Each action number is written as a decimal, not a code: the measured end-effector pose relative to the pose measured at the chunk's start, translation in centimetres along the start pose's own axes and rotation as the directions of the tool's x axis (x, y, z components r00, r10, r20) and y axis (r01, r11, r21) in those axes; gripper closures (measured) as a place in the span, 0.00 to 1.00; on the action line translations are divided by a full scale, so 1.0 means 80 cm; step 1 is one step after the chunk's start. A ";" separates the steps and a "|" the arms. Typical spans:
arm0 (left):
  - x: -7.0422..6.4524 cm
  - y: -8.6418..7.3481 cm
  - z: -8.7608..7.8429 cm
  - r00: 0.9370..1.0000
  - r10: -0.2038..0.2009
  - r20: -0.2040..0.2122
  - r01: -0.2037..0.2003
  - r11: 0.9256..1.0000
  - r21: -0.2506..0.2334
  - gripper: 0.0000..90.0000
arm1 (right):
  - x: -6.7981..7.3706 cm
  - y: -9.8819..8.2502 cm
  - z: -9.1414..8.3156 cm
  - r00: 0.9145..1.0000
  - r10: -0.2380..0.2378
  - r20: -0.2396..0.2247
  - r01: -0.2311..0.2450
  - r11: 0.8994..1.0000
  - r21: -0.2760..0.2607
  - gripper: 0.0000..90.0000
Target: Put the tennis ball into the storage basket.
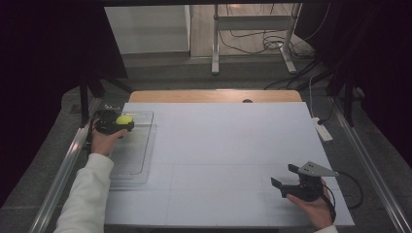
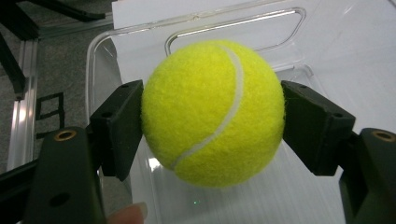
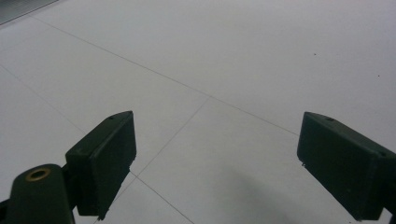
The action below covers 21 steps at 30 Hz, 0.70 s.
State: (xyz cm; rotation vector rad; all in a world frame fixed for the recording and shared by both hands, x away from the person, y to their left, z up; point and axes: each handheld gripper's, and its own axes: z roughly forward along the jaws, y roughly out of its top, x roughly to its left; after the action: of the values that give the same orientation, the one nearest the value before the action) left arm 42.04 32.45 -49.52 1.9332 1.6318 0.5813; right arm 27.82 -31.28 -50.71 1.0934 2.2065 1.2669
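A yellow tennis ball sits between the jaws of my left gripper, which is shut on it. Both black jaws press on the ball's sides. The ball hangs over the far end of a clear plastic tray at the table's left edge. My right gripper is open near the table's front right, its jaws wide apart over bare white surface with nothing between them.
The white table top stretches between the two grippers. A wooden strip runs along the far edge. A white power strip lies off the right edge, and metal rails flank both sides.
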 end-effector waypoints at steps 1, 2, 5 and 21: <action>0.001 0.000 0.001 1.000 0.000 -0.002 0.000 1.000 0.007 0.30 | 0.000 0.000 0.000 1.000 0.000 0.000 0.000 1.000 0.000 0.13; 0.001 0.000 0.001 1.000 -0.006 -0.002 0.006 1.000 0.011 0.30 | 0.000 0.000 0.000 1.000 0.000 0.000 0.000 1.000 0.000 0.13; -0.001 0.000 0.002 1.000 -0.007 0.004 0.007 1.000 0.014 0.30 | 0.000 0.000 0.000 1.000 -0.001 0.000 0.001 1.000 0.001 0.13; -0.004 0.003 0.009 1.000 0.013 -0.008 -0.012 0.996 0.083 0.29 | 0.000 0.000 0.001 1.000 -0.002 0.000 0.002 1.000 0.002 0.13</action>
State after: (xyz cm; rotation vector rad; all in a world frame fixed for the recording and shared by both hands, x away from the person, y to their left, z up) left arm 42.67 31.98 -49.92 2.0044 1.6751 0.5352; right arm 27.85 -31.25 -50.74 1.0917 2.2085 1.2643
